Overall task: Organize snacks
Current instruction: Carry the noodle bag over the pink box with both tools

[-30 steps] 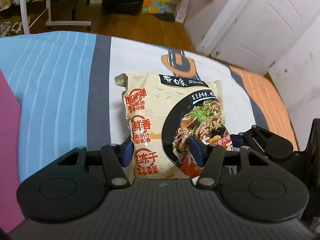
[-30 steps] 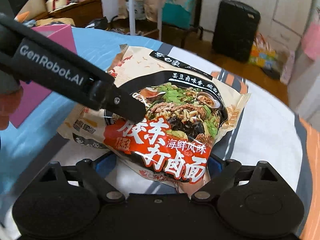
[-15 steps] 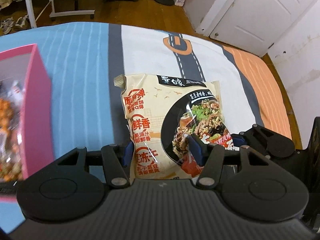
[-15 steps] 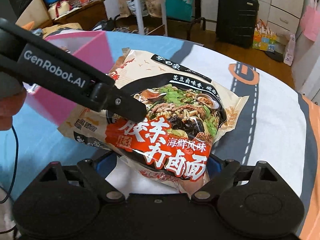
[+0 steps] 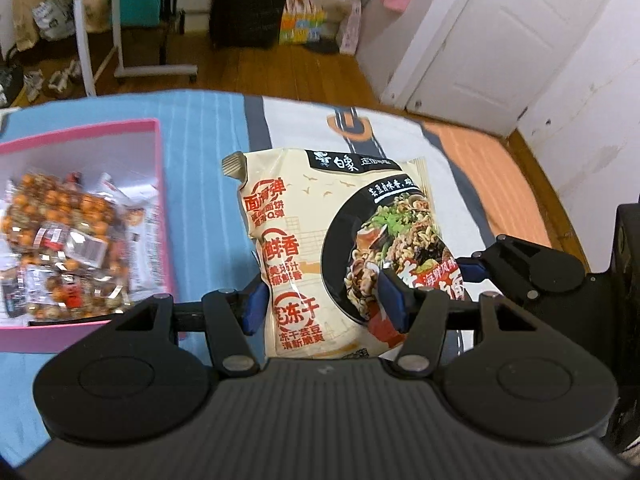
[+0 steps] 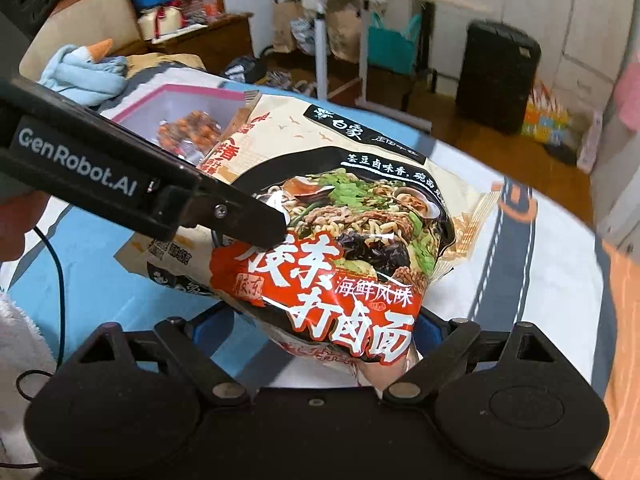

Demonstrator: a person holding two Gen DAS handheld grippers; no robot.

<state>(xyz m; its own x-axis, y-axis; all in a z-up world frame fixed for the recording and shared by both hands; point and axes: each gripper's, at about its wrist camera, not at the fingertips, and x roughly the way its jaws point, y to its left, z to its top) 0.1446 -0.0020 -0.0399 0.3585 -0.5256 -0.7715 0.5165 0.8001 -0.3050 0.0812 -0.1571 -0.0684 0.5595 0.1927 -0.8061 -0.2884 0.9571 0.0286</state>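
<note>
Noodles in a big cream and red plastic packet (image 5: 344, 240) hang in the air above the striped bed sheet (image 5: 208, 184), just beside the pink box (image 5: 158, 200) full of small snack packs (image 5: 60, 232). Both tongs pinch the packet's near edge: left tongs (image 5: 324, 300) on the cream side, right tongs (image 6: 324, 332) on the red side. The packet looks light, puffy and crinkly, and the shiny film may slip. The noodles inside could crack, so hold the flat sealed edges, not the middle.
</note>
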